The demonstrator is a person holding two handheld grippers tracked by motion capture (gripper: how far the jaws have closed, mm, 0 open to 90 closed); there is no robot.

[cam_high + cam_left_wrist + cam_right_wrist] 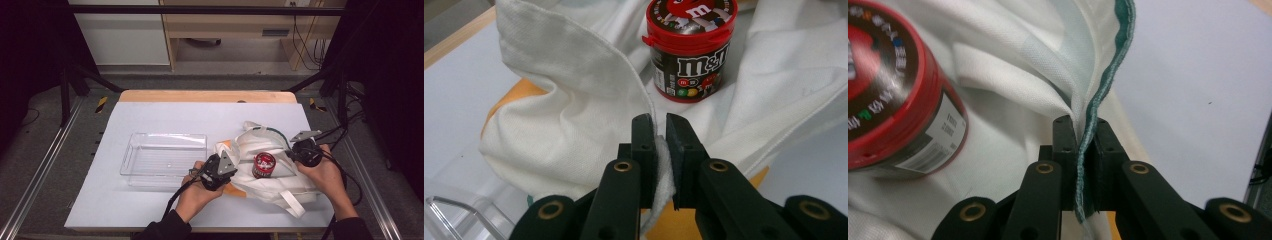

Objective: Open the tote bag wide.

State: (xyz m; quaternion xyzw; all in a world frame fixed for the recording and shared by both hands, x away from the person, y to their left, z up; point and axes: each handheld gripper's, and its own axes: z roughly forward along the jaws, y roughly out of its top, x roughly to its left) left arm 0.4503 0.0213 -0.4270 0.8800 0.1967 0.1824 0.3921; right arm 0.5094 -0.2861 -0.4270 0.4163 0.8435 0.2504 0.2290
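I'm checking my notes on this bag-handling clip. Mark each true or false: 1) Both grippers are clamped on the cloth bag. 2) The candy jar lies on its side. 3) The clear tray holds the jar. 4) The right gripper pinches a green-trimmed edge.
1) True: the left gripper and the right gripper each pinch fabric of the white cloth bag.
2) False: the M&M's jar stands upright on the bag.
3) False: the clear plastic tray is empty, left of the bag.
4) True: the green-trimmed edge runs between its jaws.
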